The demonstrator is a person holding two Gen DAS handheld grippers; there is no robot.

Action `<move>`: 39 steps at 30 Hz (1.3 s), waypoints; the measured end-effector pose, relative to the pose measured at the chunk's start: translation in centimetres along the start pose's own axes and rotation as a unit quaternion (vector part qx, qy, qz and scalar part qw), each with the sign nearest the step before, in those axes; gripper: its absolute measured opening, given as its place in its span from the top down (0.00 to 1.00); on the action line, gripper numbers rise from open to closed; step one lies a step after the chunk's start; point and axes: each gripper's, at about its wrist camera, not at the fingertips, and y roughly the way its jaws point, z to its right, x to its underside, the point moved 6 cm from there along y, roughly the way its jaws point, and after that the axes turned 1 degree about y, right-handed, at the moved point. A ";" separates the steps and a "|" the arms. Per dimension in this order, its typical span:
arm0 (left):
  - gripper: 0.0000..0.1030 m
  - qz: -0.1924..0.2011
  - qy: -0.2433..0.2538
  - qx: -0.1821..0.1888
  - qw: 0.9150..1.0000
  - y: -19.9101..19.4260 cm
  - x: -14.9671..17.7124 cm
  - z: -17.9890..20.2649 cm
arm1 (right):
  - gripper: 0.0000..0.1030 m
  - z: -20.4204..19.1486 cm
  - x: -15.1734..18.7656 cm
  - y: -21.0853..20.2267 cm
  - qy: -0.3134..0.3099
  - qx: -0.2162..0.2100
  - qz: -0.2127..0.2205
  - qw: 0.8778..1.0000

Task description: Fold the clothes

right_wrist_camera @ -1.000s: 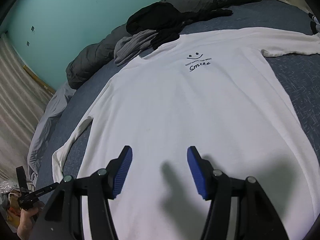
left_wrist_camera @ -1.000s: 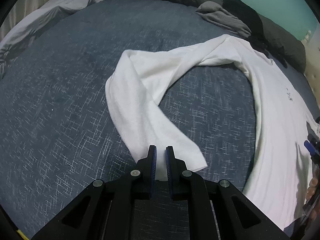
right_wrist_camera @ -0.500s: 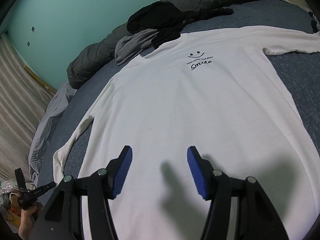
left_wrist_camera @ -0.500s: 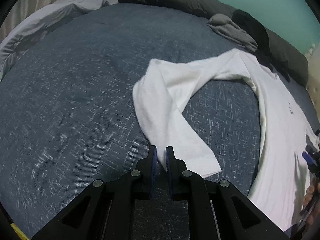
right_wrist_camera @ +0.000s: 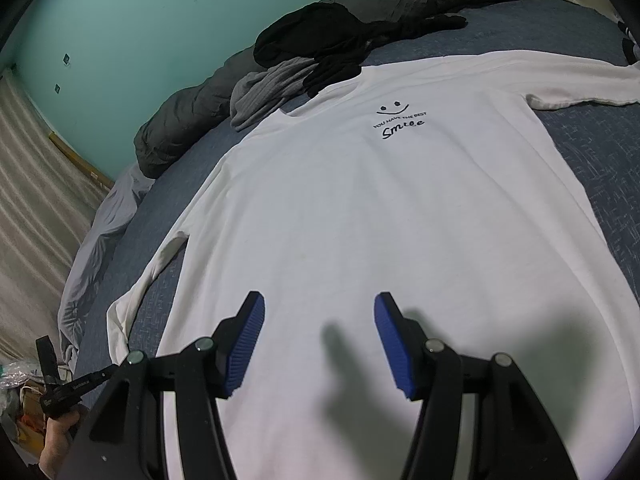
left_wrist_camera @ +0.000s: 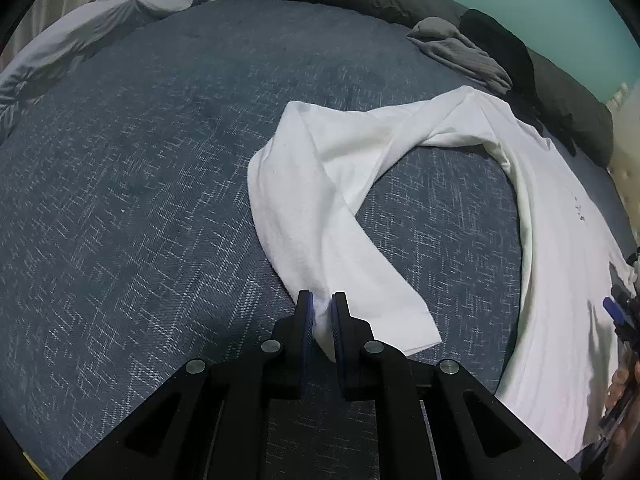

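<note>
- A white shirt (right_wrist_camera: 380, 220) is spread flat on the bed (left_wrist_camera: 120, 200), front up, with a small smile print near the neck.
- One long sleeve (left_wrist_camera: 320, 216) is bent in a curve on the blue cover, to the left of the shirt body.
- The sleeve's end is pinched in the left gripper (left_wrist_camera: 322, 312). Its fingers (left_wrist_camera: 305, 320) are clenched on the white cloth, near the cuff's edge.
- The right gripper (right_wrist_camera: 320, 336) hangs over the near part of the shirt body. Its fingers (right_wrist_camera: 248, 336) are spread apart, and nothing is held between them.
- The step in hand looks like this: the sleeve is to be carried over and laid across the shirt body.
- The grip should be kept tight until the sleeve is down, or the cloth may slip out.
- The sleeve should be lifted a little, not dragged, so the cover is not pulled and the shirt body is not moved.
- The sleeve should be laid straight, with no twist. A twist shows now where it meets the shoulder, so it may need to be smoothed.
- The shirt body could be pressed down by the right gripper while the sleeve is moved, so it stays flat.
- The dark clothes (right_wrist_camera: 320, 40) and the grey clothes (right_wrist_camera: 268, 88) at the far end, by the shirt's neck, should be left alone.
- The other sleeve (right_wrist_camera: 580, 88) lies far right and has not been folded yet.
</note>
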 end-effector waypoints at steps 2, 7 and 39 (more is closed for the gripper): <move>0.91 0.001 -0.003 0.011 1.000 -0.1 0.0 -0.1 | 0.44 0.0 0.0 0.0 0.000 -0.001 0.000 1.000; 0.97 0.004 0.004 0.012 1.000 -0.4 -0.4 0.0 | 0.44 0.1 0.0 0.0 0.000 0.000 -0.001 1.000; 0.95 0.030 -0.007 -0.093 0.995 -5.0 -4.6 -10.7 | 0.44 -0.2 0.1 0.3 0.000 -0.004 -0.002 1.000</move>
